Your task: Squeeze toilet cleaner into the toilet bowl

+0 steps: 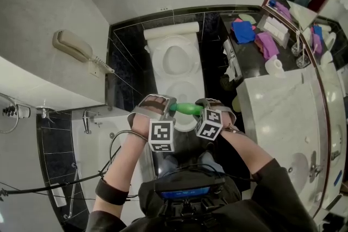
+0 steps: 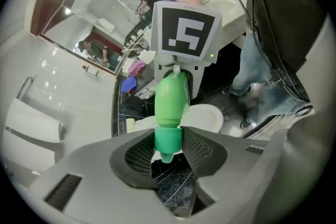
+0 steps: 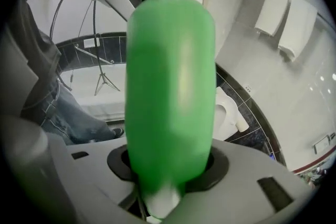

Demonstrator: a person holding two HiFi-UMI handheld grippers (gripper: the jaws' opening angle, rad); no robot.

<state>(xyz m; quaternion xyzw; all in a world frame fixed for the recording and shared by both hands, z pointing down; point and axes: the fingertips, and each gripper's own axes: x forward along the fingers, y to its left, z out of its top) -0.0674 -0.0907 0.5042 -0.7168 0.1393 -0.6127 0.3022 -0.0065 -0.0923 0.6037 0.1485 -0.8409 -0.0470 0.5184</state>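
My right gripper [image 1: 206, 108] clamps green cleaner bottle [image 3: 170, 86] body, steadying it; my left gripper [image 1: 165, 106] pinches cap [image 2: 168, 140], likely to twist it off above toilet bowl [image 1: 157, 60] before squeezing.

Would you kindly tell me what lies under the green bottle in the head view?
The open white toilet bowl lies below the green bottle. Part of its front rim is hidden by the left gripper and right gripper, which clamp the bottle.

bottle [image 1: 187, 109] level between left gripper [image 1: 163, 106] and right gripper [image 1: 209, 110], above toilet bowl [image 1: 157, 62]; wall phone [image 1: 73, 46] left of bowl, counter [image 1: 272, 111] right.
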